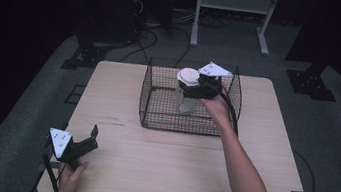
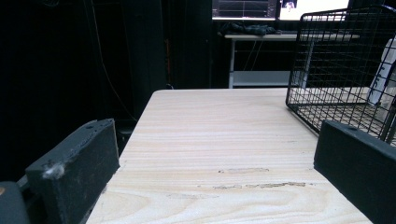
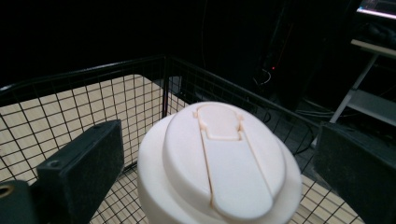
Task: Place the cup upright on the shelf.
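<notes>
A clear bottle with a white flip-top lid (image 1: 189, 76) stands upright inside a black wire basket (image 1: 147, 104) at the back middle of the wooden table (image 1: 174, 162). My right gripper (image 1: 197, 86) is at the lid's height, open, with one jaw on each side of the lid (image 3: 219, 158) and a gap on both sides. My left gripper (image 1: 93, 138) rests low over the table's front left corner, open with nothing between its jaws (image 2: 217, 140). From there the basket (image 2: 327, 60) and the bottle (image 2: 380, 70) show at the far right.
The basket's wire walls (image 3: 93, 93) stand close around the bottle. A white metal shelf frame (image 1: 232, 3) stands on the floor behind the table, with cables (image 1: 147, 32) and black stand bases (image 1: 312, 80) to either side. Bare tabletop lies between the basket and the left gripper.
</notes>
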Demonstrator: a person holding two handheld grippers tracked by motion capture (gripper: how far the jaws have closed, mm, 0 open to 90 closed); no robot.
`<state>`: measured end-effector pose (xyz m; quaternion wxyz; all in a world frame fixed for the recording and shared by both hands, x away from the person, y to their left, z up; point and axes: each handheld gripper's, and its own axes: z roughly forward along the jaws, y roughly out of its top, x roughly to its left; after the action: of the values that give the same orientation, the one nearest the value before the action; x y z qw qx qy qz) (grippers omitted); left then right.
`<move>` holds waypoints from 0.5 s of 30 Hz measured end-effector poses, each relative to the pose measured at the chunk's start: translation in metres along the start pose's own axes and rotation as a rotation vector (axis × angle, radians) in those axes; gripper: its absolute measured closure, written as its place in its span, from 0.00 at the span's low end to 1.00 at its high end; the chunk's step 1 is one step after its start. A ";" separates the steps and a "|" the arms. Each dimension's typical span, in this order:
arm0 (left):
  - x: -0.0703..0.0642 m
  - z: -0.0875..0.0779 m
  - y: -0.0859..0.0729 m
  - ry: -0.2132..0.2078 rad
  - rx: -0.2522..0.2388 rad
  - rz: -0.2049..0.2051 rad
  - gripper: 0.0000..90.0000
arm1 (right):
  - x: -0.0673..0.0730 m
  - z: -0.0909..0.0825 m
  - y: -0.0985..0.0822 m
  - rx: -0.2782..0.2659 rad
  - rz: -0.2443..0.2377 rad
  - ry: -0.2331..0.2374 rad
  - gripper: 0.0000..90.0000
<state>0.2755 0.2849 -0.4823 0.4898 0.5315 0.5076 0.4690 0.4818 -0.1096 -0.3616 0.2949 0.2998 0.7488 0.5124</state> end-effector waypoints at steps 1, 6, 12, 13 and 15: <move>0.000 0.000 0.000 -0.001 0.000 0.000 0.00 | 0.000 -0.002 0.001 -0.004 -0.002 -0.003 0.02; -0.001 0.000 0.000 0.000 0.001 0.003 0.00 | 0.000 -0.013 0.007 -0.022 -0.007 0.000 0.02; -0.001 0.000 0.000 -0.001 0.001 0.005 0.00 | 0.000 -0.023 0.012 -0.036 -0.011 0.001 0.02; -0.001 0.000 0.000 -0.001 0.001 0.005 0.00 | 0.000 -0.025 0.012 -0.038 -0.010 0.004 0.02; -0.001 0.000 0.000 0.000 0.000 0.005 0.00 | 0.000 -0.028 0.014 -0.040 -0.013 0.004 0.02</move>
<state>0.2751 0.2844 -0.4822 0.4889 0.5326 0.5062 0.4702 0.4629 -0.1215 -0.3401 0.3027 0.2877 0.7409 0.5260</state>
